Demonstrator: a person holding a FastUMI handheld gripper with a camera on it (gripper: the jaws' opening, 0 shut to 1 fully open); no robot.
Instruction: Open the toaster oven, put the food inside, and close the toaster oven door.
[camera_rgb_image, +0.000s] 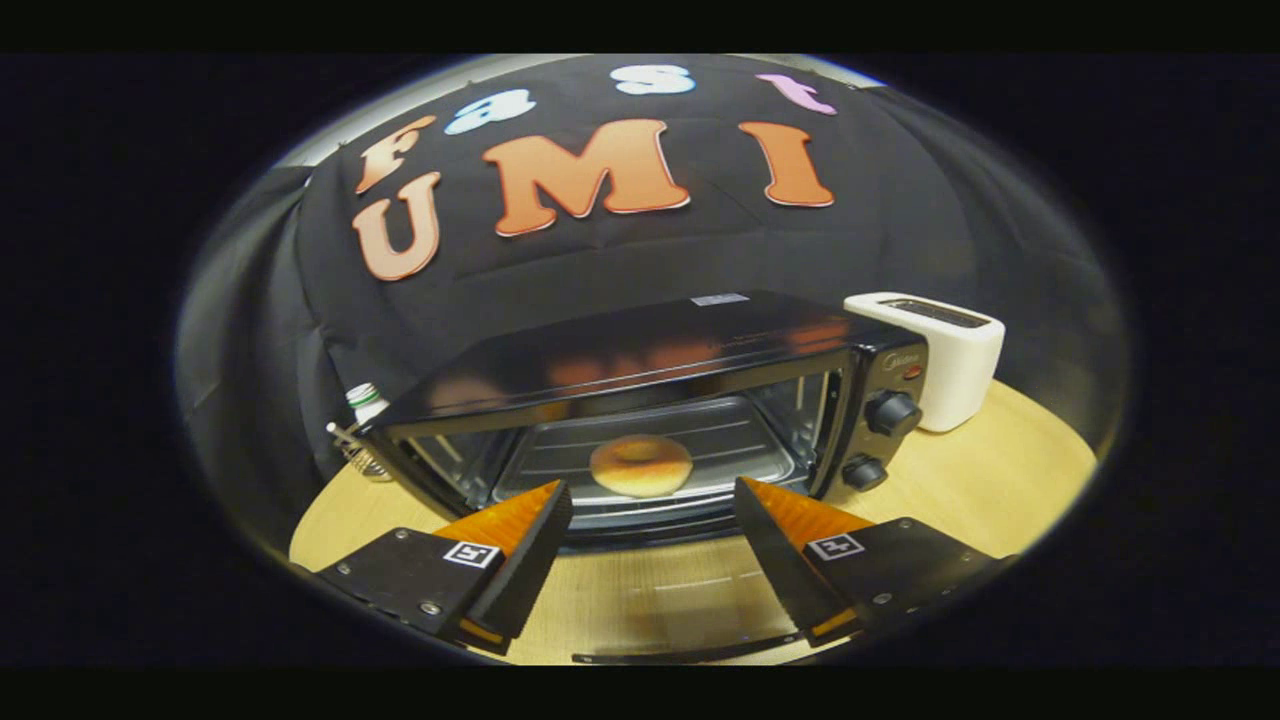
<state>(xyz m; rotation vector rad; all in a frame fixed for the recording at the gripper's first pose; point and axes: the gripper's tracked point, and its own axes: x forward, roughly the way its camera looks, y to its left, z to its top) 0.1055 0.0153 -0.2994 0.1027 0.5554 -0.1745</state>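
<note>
Tongs (650, 500) spread wide, gripping nothing, the two fingers (520, 540) well apart and angled in toward the front of the toaster oven (690, 340). Nothing between the fingers but open air and, below, the glass of the lowered door (650, 590), lying flat and reflecting the pale wood beneath. Oven standing open on the round wooden surface (1000, 480), black and glossy on top, with orange reflections across its roof. Inside, on the wire rack (740, 440), a round, golden-brown piece of food (641, 465) with a dimple in the middle, like a doughnut or a bagel, sitting near the centre of the cavity, just beyond the fingertips and roughly in line with the gap between them. Two black knobs (892, 413) stacked on the control panel at the oven's right side, a small red light above them. Just beside that panel, further right and slightly behind, a white slot toaster (950, 360) upright on the surface. At the oven's left rear corner, a small bottle with a green-and-white cap (366, 398), partly hidden by the oven body, with something thin and pale jutting out just beside it, too small to identify.
</note>
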